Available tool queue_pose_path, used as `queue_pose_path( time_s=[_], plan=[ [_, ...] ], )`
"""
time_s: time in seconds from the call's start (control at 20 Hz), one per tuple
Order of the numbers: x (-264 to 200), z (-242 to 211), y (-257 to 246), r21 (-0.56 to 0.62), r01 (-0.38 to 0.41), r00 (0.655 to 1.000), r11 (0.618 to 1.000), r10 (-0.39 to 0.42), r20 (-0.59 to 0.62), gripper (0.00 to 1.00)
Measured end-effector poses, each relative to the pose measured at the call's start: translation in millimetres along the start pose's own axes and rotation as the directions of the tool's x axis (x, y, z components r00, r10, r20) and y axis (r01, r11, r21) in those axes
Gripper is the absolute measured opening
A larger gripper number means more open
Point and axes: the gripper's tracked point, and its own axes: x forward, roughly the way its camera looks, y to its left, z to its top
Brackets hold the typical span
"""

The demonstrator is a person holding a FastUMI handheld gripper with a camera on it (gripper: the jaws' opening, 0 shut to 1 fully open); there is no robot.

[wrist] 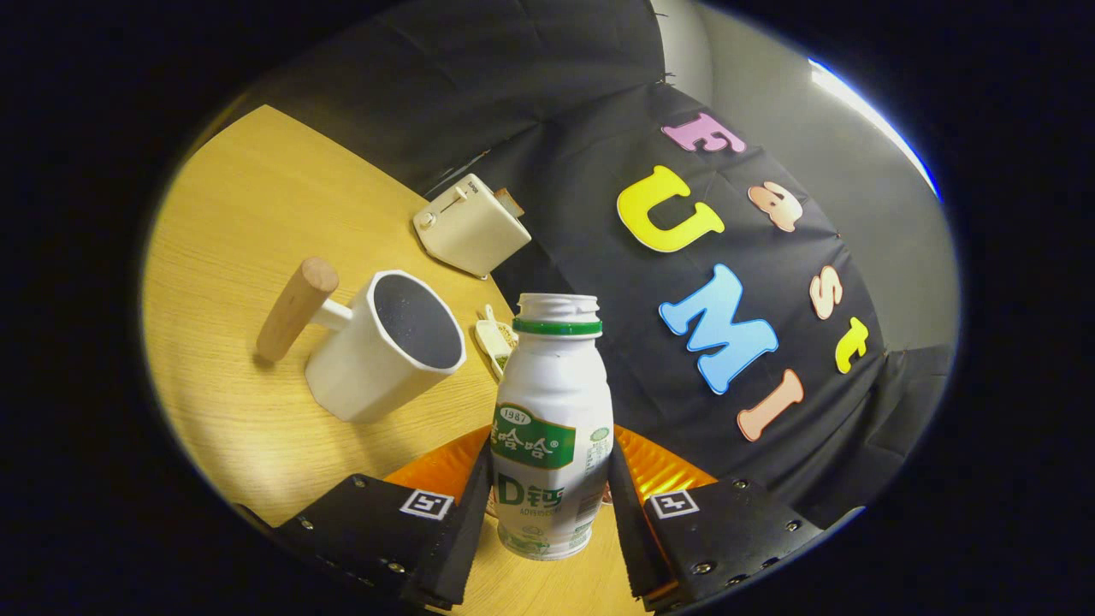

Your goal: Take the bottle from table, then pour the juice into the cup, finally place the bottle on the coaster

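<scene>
Gripper view:
Hand-held gripper [549, 505]: both black fingers [466, 522] press the sides of the bottle, one on each side. It is pinching the bottle low on its body.
Bottle [547, 428]: small, white, w/ green label and green ring at the neck. No cap on, mouth open at the top. Sits between the fingers, tilted w/ the whole scene.
Cup [385, 346]: white, dark inside, w/ a wooden handle [297, 308] sticking out the far side from the bottle. Stands on the counter, just beyond the left finger, near the bottle but apart.
Coaster [445, 466]: orange, shiny, behind the bottle and fingers; shows on both sides of the bottle.
Counter [248, 222]: yellow wood.
Toaster [470, 224]: cream box, far past the cup, at the counter's back edge.
Small white thing [494, 338]: lies btw cup and bottle neck; can't tell what it is.
</scene>
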Motion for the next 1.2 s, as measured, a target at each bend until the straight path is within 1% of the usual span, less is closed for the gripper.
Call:
queue_pose_path(
  time_s=[0.2,0.35,0.6,1.05,1.2],
  plan=[
    [1.8,-0.8,2.3,-0.030,-0.004,1.000,1.000,0.003,-0.011,0.69],
    [5.8,0.9,0.2,-0.092,0.000,1.000,0.996,-0.002,-0.017,0.68],
    [4.2,0.1,-5.4,-0.197,0.030,0.999,0.980,-0.035,-0.023,0.68],
    [5.2,-0.6,-2.7,-0.301,0.013,0.999,0.954,-0.027,-0.044,0.69],
    [5.3,-0.6,-4.4,-0.353,0.005,0.998,0.936,-0.025,-0.052,0.68]
  ],
)
